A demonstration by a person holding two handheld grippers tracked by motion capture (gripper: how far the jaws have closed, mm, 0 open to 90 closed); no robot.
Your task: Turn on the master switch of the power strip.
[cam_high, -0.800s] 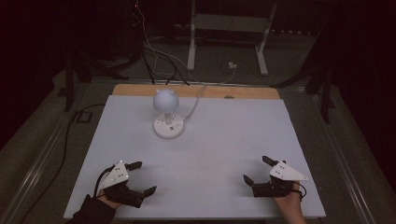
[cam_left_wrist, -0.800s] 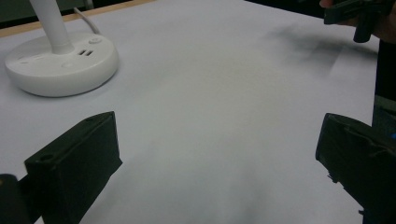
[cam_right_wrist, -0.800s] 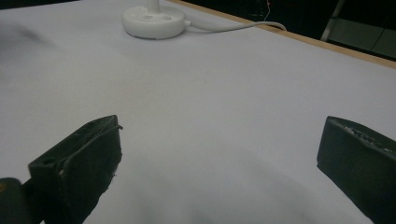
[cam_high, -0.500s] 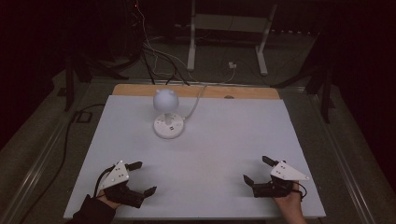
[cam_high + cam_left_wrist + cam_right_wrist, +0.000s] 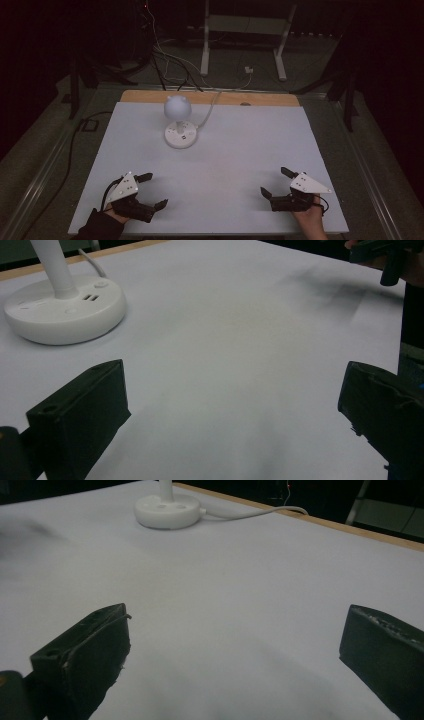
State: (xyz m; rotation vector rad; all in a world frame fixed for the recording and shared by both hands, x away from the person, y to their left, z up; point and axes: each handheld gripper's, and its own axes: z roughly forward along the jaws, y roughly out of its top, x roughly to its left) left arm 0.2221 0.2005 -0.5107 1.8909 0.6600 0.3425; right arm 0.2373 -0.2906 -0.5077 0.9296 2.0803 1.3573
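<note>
A small white lamp (image 5: pixel 178 121) with a round head stands on its disc base toward the far side of the white table (image 5: pixel 240 150), a little left of centre, its cord (image 5: pixel 209 113) trailing off the far edge. Well apart from it, at the near left corner, the left gripper (image 5: pixel 151 190) rests with jaws spread wide, grasping nothing. At the near right, the right gripper (image 5: pixel 274 183) sits likewise, jaws parted and empty.
</note>
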